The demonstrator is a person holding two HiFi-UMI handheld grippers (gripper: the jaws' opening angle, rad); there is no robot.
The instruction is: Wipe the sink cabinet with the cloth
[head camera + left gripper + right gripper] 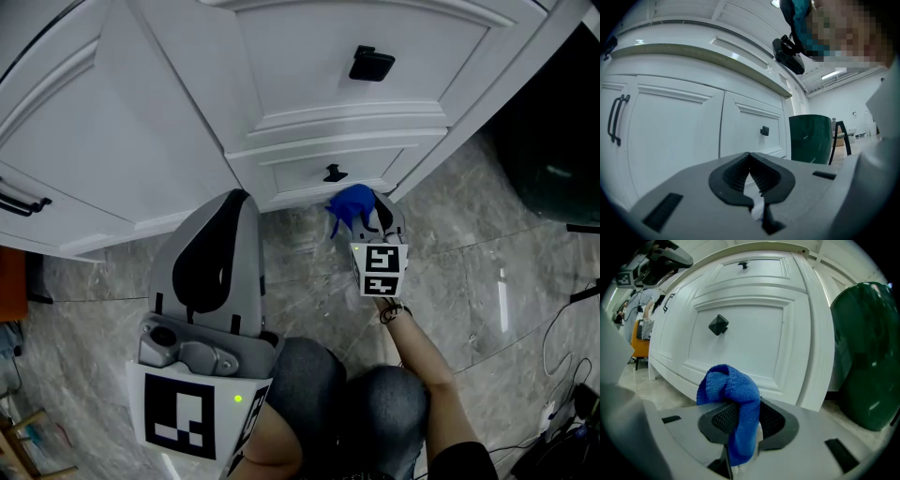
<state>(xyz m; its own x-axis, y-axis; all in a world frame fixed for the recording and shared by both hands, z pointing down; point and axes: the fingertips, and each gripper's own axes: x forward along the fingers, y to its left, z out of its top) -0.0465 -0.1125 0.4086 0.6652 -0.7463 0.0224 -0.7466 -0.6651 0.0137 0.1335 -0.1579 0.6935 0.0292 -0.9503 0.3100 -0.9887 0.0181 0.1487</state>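
Note:
The white sink cabinet (309, 75) fills the top of the head view, with a black knob (371, 64) on its door and a small knob (335, 173) lower down. My right gripper (361, 214) is shut on a blue cloth (350, 208), held just off the cabinet's low front near the floor. In the right gripper view the blue cloth (733, 397) bulges out of the jaws in front of the door panel (740, 329). My left gripper (216, 258) is shut on nothing, held back from the cabinet; in its own view the left gripper (752, 180) faces the doors.
A dark green bin (867, 352) stands right of the cabinet, also the green bin (810, 138) in the left gripper view. Grey marble floor (469, 244) lies below. Black bar handles (23, 202) sit on the left doors. Cables (562, 375) lie at the right edge.

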